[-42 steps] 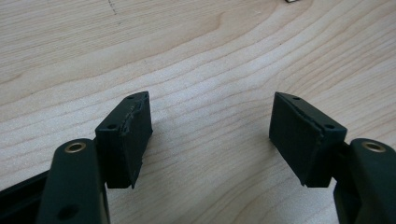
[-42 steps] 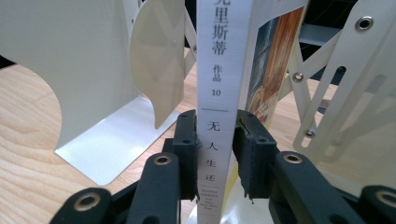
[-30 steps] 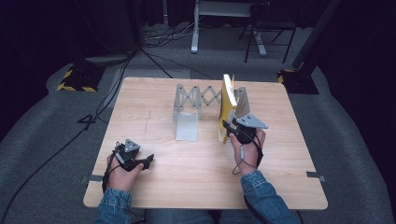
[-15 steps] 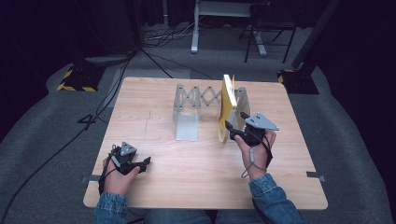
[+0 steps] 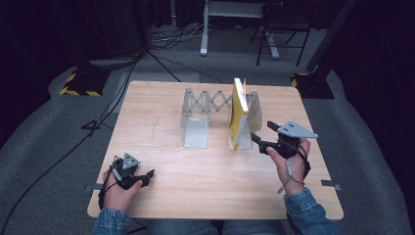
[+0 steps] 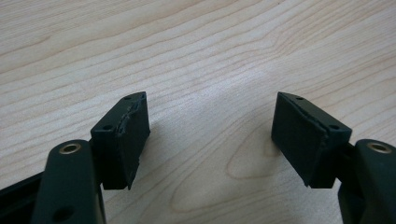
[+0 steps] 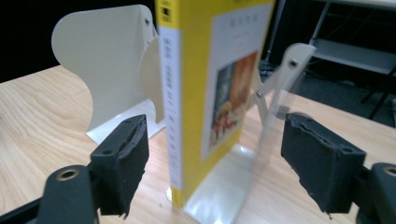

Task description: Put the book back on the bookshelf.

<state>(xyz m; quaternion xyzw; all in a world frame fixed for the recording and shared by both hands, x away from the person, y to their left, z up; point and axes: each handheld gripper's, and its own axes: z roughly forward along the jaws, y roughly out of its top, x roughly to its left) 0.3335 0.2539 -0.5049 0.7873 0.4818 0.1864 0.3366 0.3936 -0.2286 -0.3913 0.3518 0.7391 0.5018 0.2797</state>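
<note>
A yellow book [image 5: 238, 113] stands upright on the wooden table [image 5: 156, 105], at the right end of a grey metal accordion book rack [image 5: 205, 105]. My right gripper [image 5: 261, 133] hovers just right of the book, open, with nothing between its fingers. In the right gripper view the book [image 7: 187, 88] shows its spine straight ahead of the open gripper [image 7: 215, 158], with a pale rack plate [image 7: 105, 60] to its left and another plate [image 7: 282, 70] to its right. My left gripper [image 5: 146, 175] rests low at the table's near left, open [image 6: 210, 135] over bare wood.
The rack's left foot plate [image 5: 195, 133] lies flat on the table. Behind the table are a black-and-yellow floor block [image 5: 78, 84], cables [image 5: 161, 58] and stand legs [image 5: 266, 44] on grey carpet. Dark surroundings flank both sides.
My right gripper has drawn back to the right, away from the book. The left hand has slid slightly toward the near edge.
</note>
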